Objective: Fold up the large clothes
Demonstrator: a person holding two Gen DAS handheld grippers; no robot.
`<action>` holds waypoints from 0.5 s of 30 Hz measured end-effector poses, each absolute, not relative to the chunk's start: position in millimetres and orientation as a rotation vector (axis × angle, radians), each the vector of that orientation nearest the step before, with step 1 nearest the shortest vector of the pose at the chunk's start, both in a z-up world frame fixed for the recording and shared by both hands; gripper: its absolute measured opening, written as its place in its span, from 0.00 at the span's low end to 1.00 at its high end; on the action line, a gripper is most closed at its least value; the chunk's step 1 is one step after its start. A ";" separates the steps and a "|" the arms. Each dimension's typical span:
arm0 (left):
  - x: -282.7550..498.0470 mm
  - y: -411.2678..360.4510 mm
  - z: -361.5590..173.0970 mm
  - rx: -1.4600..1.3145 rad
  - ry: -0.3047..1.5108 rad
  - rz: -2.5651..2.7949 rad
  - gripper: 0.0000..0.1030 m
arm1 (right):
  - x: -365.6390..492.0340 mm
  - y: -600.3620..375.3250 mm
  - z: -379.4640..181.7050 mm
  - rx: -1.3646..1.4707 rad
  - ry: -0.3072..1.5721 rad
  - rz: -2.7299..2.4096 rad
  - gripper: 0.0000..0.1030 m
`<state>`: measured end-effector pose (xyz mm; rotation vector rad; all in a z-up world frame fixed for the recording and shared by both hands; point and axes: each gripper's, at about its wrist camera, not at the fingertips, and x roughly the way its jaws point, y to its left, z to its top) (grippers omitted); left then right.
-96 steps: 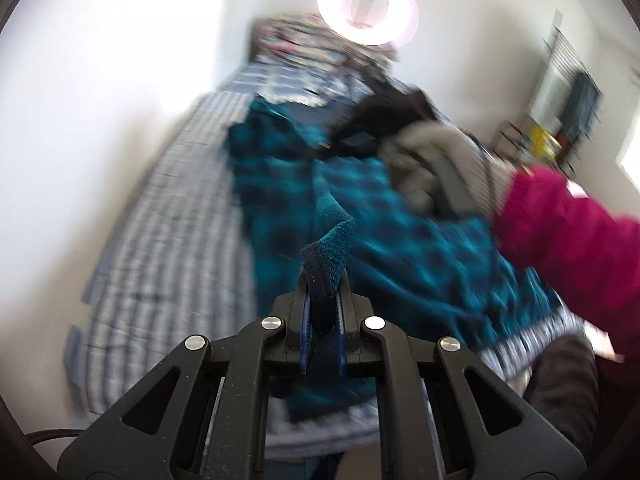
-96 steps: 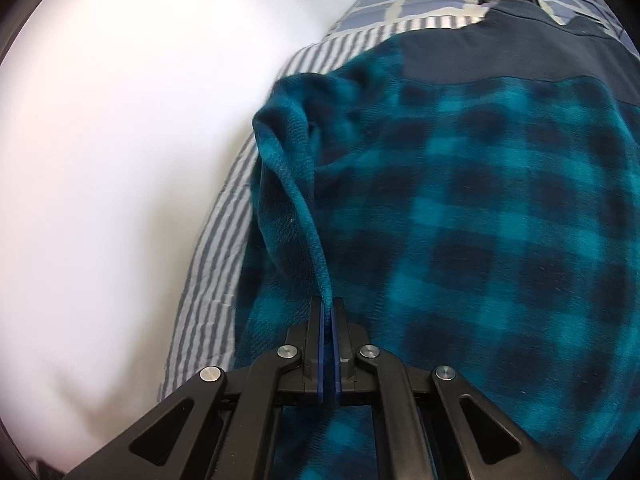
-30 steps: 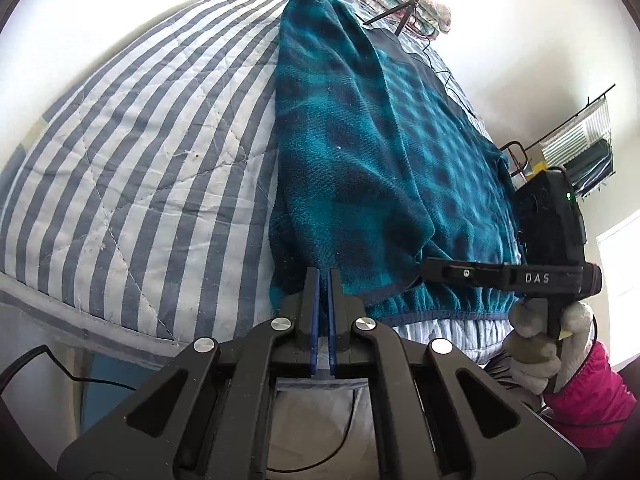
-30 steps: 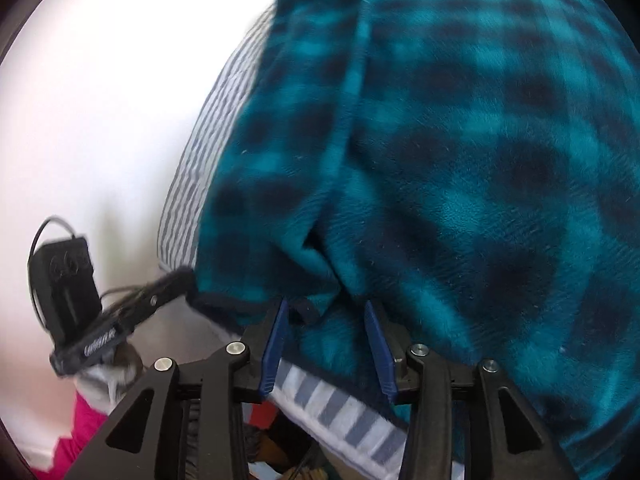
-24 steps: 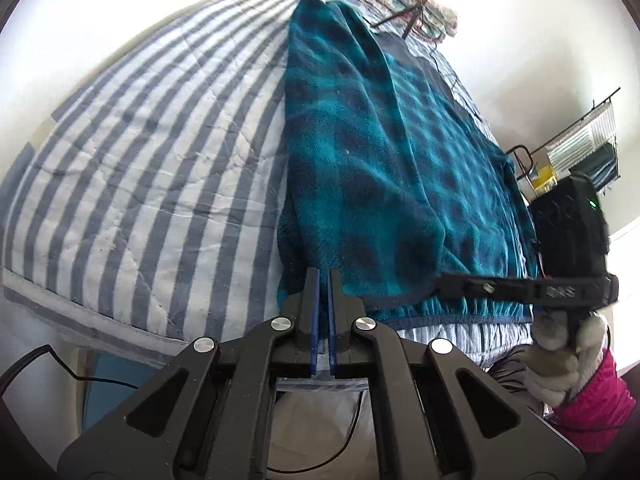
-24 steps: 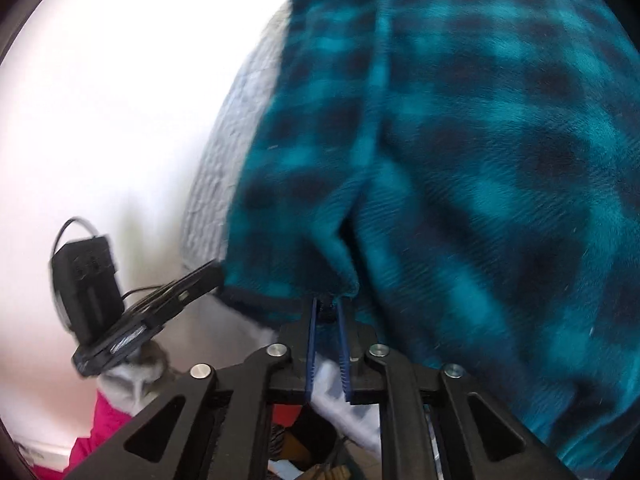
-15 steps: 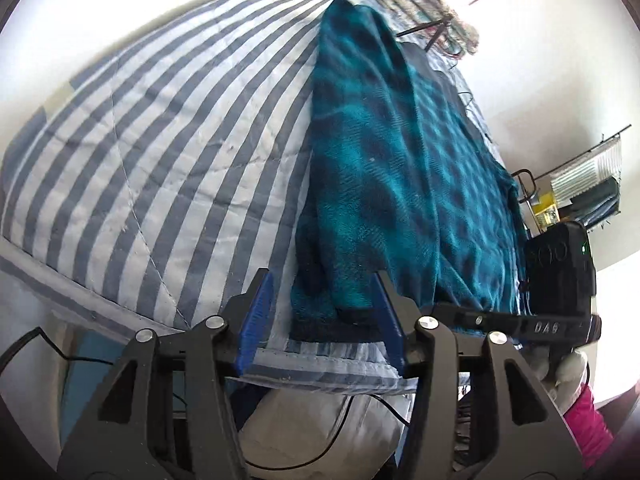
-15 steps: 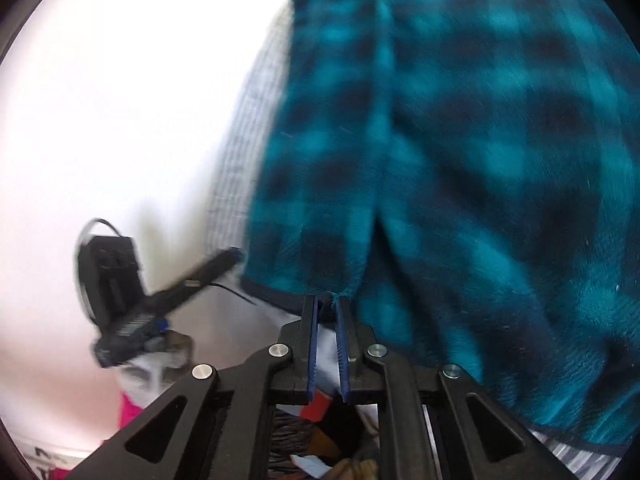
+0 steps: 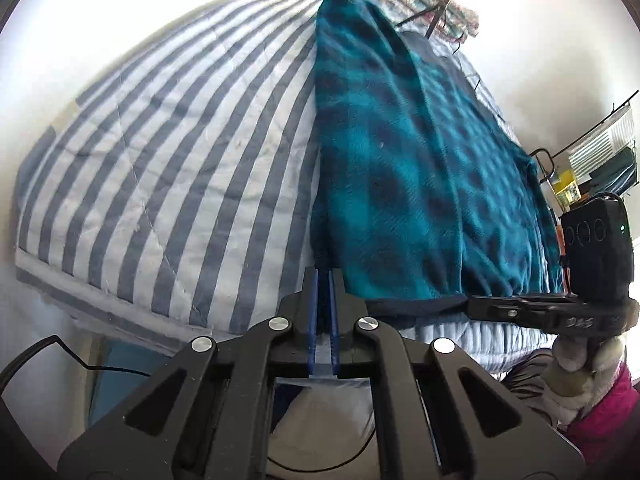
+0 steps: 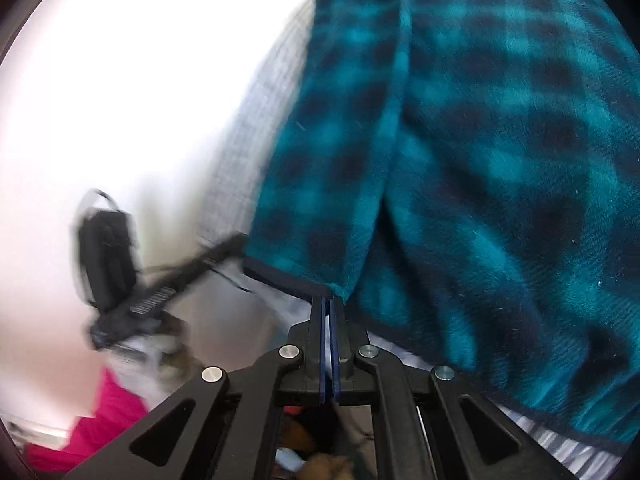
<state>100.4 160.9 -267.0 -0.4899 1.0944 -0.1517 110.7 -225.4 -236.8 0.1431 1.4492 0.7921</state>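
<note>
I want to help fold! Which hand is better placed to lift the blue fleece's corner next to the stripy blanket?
Left. The left gripper has its jaws shut right on that corner of the fleece, beside the striped quilt; the right gripper grips farther along the hem.

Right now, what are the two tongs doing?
Left tongs: closed, pinching the teal plaid fleece at its hem corner.
Right tongs: closed on the same hem.
</note>
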 end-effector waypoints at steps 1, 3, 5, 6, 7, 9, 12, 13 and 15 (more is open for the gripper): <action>98.6 162.2 -266.2 -0.491 1.092 -0.158 0.03 | 107.6 -222.6 -235.7 0.104 1.437 0.799 0.01; 95.9 166.1 -261.2 -0.506 1.076 -0.164 0.03 | 99.7 -223.0 -222.5 0.076 1.390 0.839 0.05; 94.0 172.4 -257.5 -0.554 1.055 -0.170 0.05 | 92.7 -225.1 -201.1 0.055 1.317 0.870 0.15; 93.8 174.7 -256.9 -0.575 1.048 -0.174 0.08 | 90.3 -226.3 -188.4 0.040 1.269 0.877 0.33; 93.3 177.1 -256.9 -0.607 1.042 -0.182 0.15 | 88.6 -226.3 -178.2 0.022 1.231 0.878 0.38; 95.4 177.2 -258.2 -0.628 1.041 -0.188 0.37 | 85.1 -225.8 -167.6 -0.013 1.184 0.880 0.39; 103.4 177.1 -264.4 -0.649 1.059 -0.163 0.67 | 91.8 -215.1 -167.0 -0.065 1.148 0.867 0.38; 107.0 178.4 -270.3 -0.682 1.074 -0.164 0.67 | 96.6 -209.0 -171.1 -0.085 1.130 0.847 0.38; 111.0 180.5 -279.3 -0.724 1.088 -0.146 0.67 | 99.1 -192.0 -179.6 -0.138 1.092 0.815 0.37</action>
